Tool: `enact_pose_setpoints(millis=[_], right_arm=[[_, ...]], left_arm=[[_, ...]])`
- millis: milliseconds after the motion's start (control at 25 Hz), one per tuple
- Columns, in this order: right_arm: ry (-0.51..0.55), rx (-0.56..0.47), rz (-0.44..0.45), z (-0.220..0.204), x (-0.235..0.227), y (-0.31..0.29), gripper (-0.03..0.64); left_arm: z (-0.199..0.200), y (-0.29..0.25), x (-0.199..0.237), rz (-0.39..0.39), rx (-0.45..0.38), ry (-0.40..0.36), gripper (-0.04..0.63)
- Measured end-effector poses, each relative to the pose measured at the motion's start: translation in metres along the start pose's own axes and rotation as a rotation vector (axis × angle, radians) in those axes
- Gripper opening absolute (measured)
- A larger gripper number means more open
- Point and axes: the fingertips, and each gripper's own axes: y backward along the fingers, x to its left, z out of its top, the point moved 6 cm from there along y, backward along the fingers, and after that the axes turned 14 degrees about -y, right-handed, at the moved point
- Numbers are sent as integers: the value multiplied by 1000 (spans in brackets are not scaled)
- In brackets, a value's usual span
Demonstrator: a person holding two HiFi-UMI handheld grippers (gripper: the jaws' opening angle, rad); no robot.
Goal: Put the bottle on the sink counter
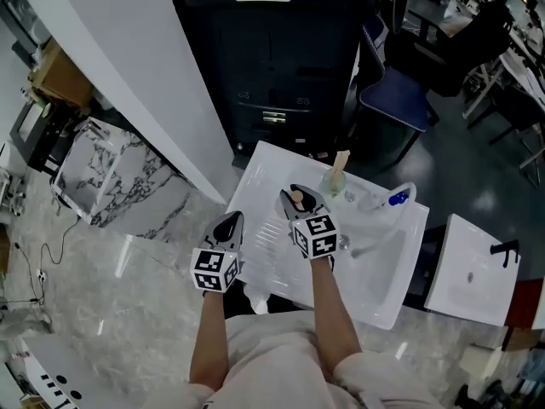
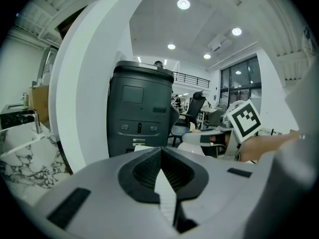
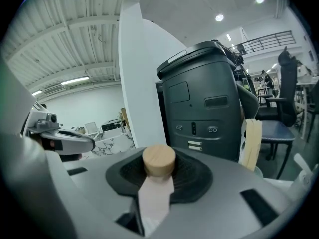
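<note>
In my right gripper view the jaws are pinching a pale pink bottle (image 3: 156, 193) with a round light-wood cap. It stands upright between the dark ribbed pads, and the cap shows just above them. In the head view the right gripper (image 1: 295, 198) sits at the middle of the frame, over the white sink tabletop (image 1: 260, 167), above its ribbed draining part and left of the basin. I cannot tell whether the bottle's base touches the surface.

The left gripper (image 2: 160, 156) has its jaws pressed together at the tips, with nothing between them. In the head view it sits lower left of centre, near the right one, by the sink's left edge.

Just to the upper right of the bottle, a clear glass (image 1: 334, 182) holding pale wooden sticks stands at the back of the sink tabletop. A tall dark grey bin (image 1: 281, 66) fills the top centre behind the sink, with a blue chair (image 1: 396, 100) to its right. A second white basin (image 1: 468, 279) with a black tap lies at the lower right.
</note>
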Motion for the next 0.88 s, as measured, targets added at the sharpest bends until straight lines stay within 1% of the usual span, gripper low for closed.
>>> enact_pose_setpoints(millis=[120, 280, 520, 880], right_arm=[[6, -4, -14, 2, -5, -3, 106], [8, -5, -42, 3, -11, -9, 105], [7, 18, -71, -1, -17, -23, 106], [24, 42, -104, 4, -28, -61, 106]], left_arm=[[2, -4, 0, -14, -3, -11, 6], [8, -13, -1, -55, -14, -38, 6], [12, -24, 1, -116, -26, -49, 6], [8, -37, 10, -180, -5, -63, 6]])
